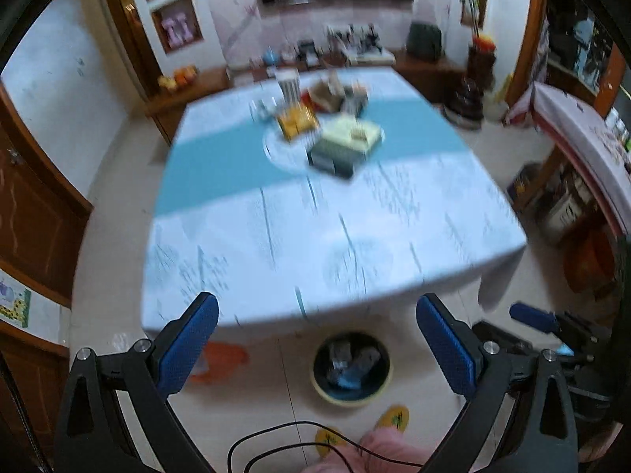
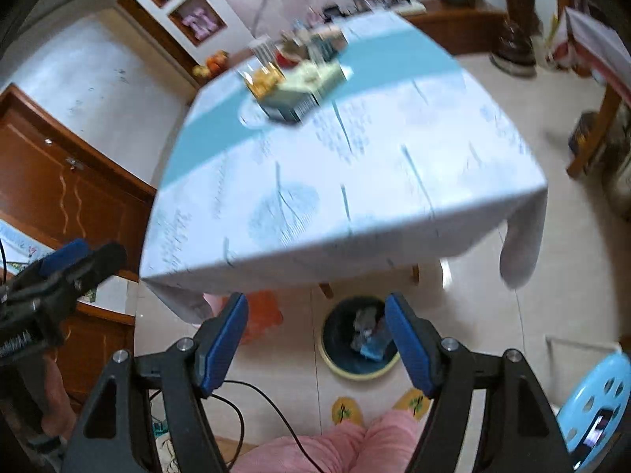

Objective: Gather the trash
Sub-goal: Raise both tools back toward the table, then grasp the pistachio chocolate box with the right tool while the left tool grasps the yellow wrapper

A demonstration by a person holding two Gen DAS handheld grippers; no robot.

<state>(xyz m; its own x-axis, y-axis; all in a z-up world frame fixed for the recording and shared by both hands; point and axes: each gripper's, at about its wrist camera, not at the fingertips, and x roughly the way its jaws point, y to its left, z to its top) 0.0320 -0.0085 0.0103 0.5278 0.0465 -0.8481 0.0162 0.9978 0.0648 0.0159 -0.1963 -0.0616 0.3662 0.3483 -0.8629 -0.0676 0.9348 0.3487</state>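
1. While both views are smeared by motion blur, you can make out your left claw spread wide with nothing between its blue pads; in the right wrist view it sits at the far left edge, well apart from the bin.
2. Further right, the surface under its blue-and-white tablecloth shows no loose scraps on its near half; a blurred cluster of boxes and packets sits toward the far middle, and whether any of it is trash cannot be told.
3. Below the near edge, on the floor, the round trash bin with its dark liner already holds crumpled pieces and something blue.
4. Your right claw is likewise wide open and empty, held above the bin.
5. Judged from this, you are between pickups: nothing is gripped. The next move likely calls for lifting one claw over the surface, reaching to the far cluster, and checking each item first.
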